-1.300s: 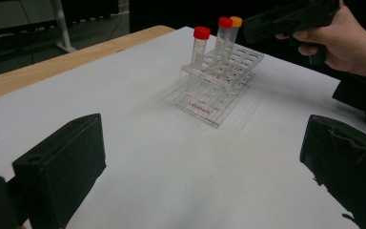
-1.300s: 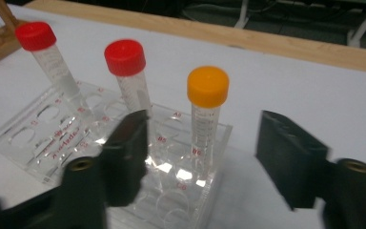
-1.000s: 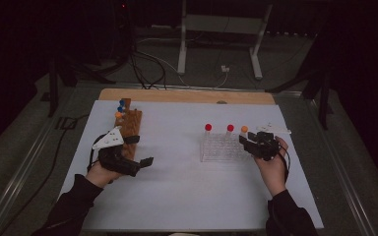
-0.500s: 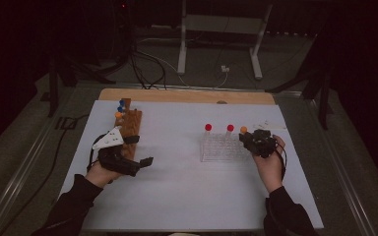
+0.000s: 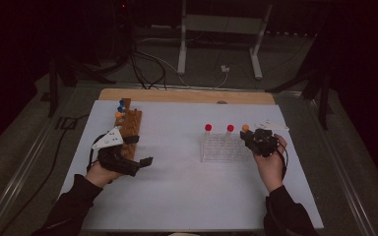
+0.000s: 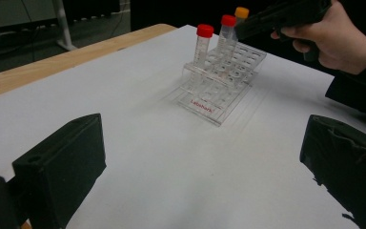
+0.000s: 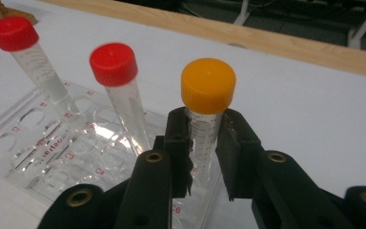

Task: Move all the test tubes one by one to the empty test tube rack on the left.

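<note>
Right gripper (image 7: 204, 157) jaws just closed on orange-capped tube (image 7: 206, 125), upright at right end of clear rack (image 7: 38, 148) on counter; light, stiff, slippery plastic, best pinched below cap; left gripper (image 6: 205, 176) wide open, empty.

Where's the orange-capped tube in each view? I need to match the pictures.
High view: orange-capped tube right of centre, at the clear rack's right end.
Left gripper view: top centre, beside the right gripper.
Right gripper view: centre, between the jaws.
Shared landmark: the two red-capped tubes.
</note>
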### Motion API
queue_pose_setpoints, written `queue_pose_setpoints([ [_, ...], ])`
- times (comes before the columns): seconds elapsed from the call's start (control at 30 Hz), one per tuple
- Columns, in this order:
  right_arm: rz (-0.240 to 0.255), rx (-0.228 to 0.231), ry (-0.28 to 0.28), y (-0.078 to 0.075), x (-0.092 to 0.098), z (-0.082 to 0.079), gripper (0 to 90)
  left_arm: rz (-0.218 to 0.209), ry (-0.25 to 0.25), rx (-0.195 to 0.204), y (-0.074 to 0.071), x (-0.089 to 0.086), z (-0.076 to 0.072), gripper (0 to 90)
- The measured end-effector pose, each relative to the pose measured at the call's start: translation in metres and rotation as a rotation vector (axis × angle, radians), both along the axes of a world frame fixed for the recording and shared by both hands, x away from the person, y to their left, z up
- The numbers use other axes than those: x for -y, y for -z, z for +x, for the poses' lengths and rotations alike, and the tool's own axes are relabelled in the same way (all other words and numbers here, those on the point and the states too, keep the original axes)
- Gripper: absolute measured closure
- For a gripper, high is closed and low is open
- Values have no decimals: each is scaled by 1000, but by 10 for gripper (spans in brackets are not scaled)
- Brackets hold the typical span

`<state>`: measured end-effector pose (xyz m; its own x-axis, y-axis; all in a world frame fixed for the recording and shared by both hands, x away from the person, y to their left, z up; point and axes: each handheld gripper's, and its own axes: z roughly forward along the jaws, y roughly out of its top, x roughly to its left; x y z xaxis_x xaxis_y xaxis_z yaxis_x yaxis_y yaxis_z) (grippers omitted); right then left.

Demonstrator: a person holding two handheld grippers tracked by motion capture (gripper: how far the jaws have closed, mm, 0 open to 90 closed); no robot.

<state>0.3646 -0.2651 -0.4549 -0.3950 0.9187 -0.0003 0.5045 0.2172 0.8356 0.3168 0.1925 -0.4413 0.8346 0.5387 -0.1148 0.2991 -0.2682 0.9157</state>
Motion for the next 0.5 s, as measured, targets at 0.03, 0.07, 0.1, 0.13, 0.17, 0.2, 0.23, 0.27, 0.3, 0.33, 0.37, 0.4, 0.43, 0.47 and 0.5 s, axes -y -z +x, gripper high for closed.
queue_pose_setpoints([
  [0.03, -4, 4, -2, -1, 0, -1, 745, 0, 0, -1, 0, 0, 0, 23],
  [0.07, -3, 9, -2, -2, 0, -2, 746, -1, 2, -2, 0, 0, 0, 23],
  [0.1, 2, 13, -2, -4, 1, -3, 746, 0, 0, -1, 0, 0, 0, 23],
  [0.13, 5, 17, -3, -6, 2, -3, 746, 0, 0, 0, 0, 0, 0, 23],
  [0.17, 10, 25, -1, -8, 3, -5, 745, -2, 0, -1, 0, 0, 0, 23],
  [0.2, 20, 32, -1, -11, 4, -6, 746, -2, -1, 1, 0, 0, 0, 23],
  [0.23, 26, 40, 0, -13, 5, -7, 746, -1, -1, 2, -1, 0, 0, 23],
  [0.27, 29, 49, -1, -16, 6, -8, 746, -3, 0, -1, -1, 0, 0, 23],
  [0.3, 32, 52, -1, -19, 6, -10, 746, -3, 0, 0, -1, 0, 0, 23],
  [0.33, 32, 58, -4, -21, 6, -11, 746, -3, 0, -1, 0, 0, 0, 23],
  [0.37, 31, 64, -4, -23, 6, -12, 746, 0, 1, 1, 0, 0, 0, 23],
  [0.4, 29, 69, -7, -25, 7, -13, 745, -1, 1, 0, -1, 0, 0, 23],
  [0.43, 28, 77, -8, -27, 7, -15, 746, -2, 2, 0, -1, 0, 0, 23],
  [0.47, 28, 81, -7, -29, 7, -16, 745, -2, 1, 1, -1, 0, 0, 23],
  [0.5, 23, 86, -9, -31, 6, -17, 746, -4, 1, 0, -1, 0, 0, 23],
])
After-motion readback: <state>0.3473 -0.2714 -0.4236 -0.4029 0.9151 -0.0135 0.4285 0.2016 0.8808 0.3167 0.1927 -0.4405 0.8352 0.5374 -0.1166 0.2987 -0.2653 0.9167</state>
